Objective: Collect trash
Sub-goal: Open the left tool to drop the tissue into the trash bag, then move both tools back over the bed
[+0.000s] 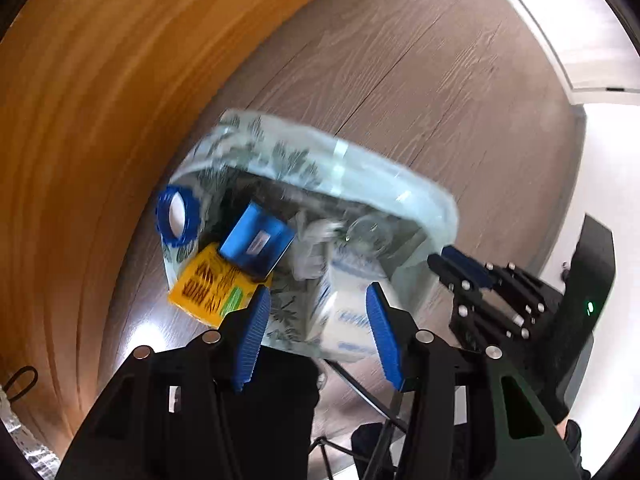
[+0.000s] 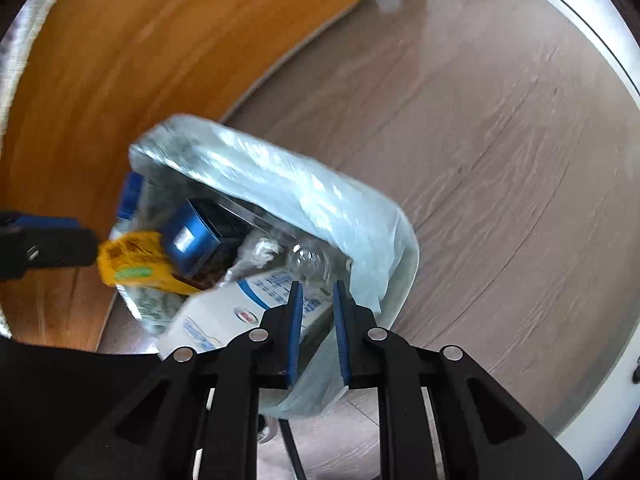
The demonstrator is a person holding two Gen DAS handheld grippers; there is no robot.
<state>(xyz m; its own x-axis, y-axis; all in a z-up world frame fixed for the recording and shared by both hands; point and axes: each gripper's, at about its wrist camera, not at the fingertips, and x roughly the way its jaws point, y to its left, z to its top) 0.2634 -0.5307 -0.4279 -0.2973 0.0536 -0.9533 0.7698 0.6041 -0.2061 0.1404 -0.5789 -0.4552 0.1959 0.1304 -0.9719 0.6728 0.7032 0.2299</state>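
Observation:
A lined trash bin [image 1: 340, 160] [image 2: 280, 184] stands on the floor, full of trash: a blue box [image 1: 256, 240] [image 2: 188, 240], a yellow packet [image 1: 208, 288] [image 2: 132, 264], a white carton [image 1: 344, 312] [image 2: 224, 316], a clear bottle [image 1: 368, 232] [image 2: 308, 260] and crumpled paper. A blue ring [image 1: 176, 216] hangs at the bin's left rim. My left gripper [image 1: 320, 320] is open just above the bin, empty. My right gripper [image 2: 316, 320] hovers over the bin's near edge, jaws a little apart, holding nothing; it also shows in the left wrist view [image 1: 460, 268].
An orange wooden furniture panel [image 1: 120, 100] [image 2: 140, 60] stands close behind and left of the bin. Grey wood floor [image 1: 440, 80] [image 2: 500, 160] stretches to the right. A white wall base [image 1: 580, 40] runs along the far right. Cables lie on the floor below the grippers.

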